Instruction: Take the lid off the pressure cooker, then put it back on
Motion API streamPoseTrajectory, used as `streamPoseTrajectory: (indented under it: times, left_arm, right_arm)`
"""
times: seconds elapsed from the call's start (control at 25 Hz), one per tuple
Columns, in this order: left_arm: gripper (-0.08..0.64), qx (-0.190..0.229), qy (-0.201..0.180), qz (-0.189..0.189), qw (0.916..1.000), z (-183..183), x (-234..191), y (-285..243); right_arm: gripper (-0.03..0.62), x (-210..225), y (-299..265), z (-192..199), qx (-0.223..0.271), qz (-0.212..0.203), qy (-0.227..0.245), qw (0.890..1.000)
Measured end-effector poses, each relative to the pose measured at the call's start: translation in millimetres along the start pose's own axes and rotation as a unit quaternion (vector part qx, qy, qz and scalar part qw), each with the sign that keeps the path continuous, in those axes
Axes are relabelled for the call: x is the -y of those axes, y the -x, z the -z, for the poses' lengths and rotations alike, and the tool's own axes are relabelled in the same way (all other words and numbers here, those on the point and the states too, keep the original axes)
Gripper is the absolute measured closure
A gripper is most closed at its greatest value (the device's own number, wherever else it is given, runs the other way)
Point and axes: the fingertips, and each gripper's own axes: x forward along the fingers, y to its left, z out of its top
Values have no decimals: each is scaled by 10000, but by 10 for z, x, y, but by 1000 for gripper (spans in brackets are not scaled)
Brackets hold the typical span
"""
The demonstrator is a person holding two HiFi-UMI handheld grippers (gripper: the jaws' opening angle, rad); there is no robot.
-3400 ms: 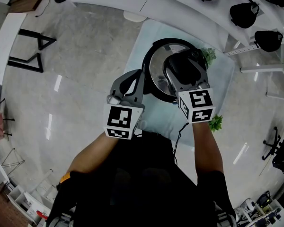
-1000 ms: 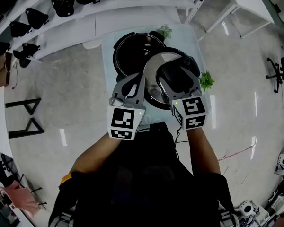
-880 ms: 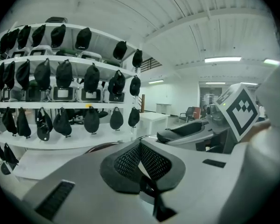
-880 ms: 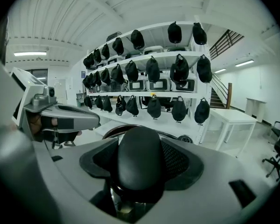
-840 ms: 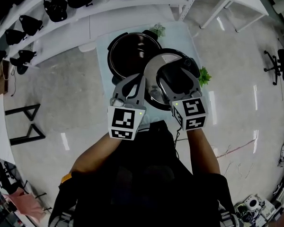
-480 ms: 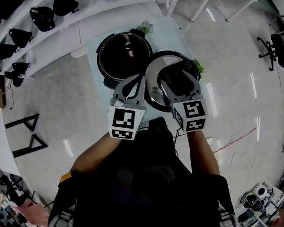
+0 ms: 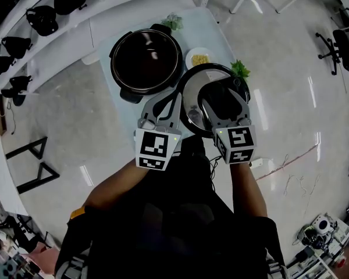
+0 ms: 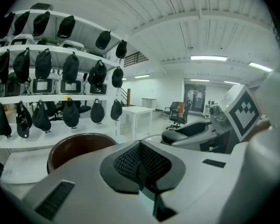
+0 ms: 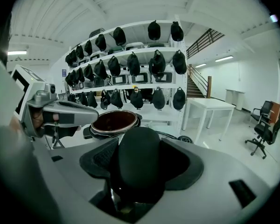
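Right gripper view shows the right gripper (image 9: 139, 166) clamped on the black handle of the lid (image 9: 139, 146). In the head view the lid sits off the pressure cooker (image 7: 145, 60), just beside its open pot at the table's (image 7: 208, 32) near edge; whether it rests there or hangs above is unclear. The left gripper (image 8: 140, 168) has its jaws pressed together on nothing.

Grey left gripper (image 7: 166, 103) and right gripper (image 7: 221, 100), white marker cubes (image 7: 157, 149) (black squares), dark top (image 7: 174, 214)
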Motion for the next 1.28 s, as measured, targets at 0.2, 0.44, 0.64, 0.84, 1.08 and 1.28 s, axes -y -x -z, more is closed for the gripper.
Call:
streamPoseTrajectory:
  times: [0.2, 0.44, 0.64, 0.84, 1.08, 1.28]
  left_arm:
    - [552, -151, -45, 75, 9998, 155, 78, -48]
    - [552, -353, -93, 108, 9993, 412, 133, -85]
    - [553, -475, -124, 29, 9988, 630, 97, -111]
    - [552, -631, -172, -39, 9979, 867, 60, -177]
    - [552, -846, -220, -104, 9961, 1099, 31, -239]
    - [552, -984, -231, -132, 9948, 1239, 20, -286]
  right_arm:
    - [291, 7, -16, 248, -131, 31, -104, 9999]
    - [291, 22, -95, 573, -279, 53, -181, 9994]
    - [291, 4, -212, 881, -483, 18, -202, 9986]
    - [291, 3, -375, 1078, -486, -15, -244, 9985]
    - [291, 15, -564, 1312, -581, -64, -294, 9979]
    - [291, 16, -714, 1477, -626, -104, -280, 9976]
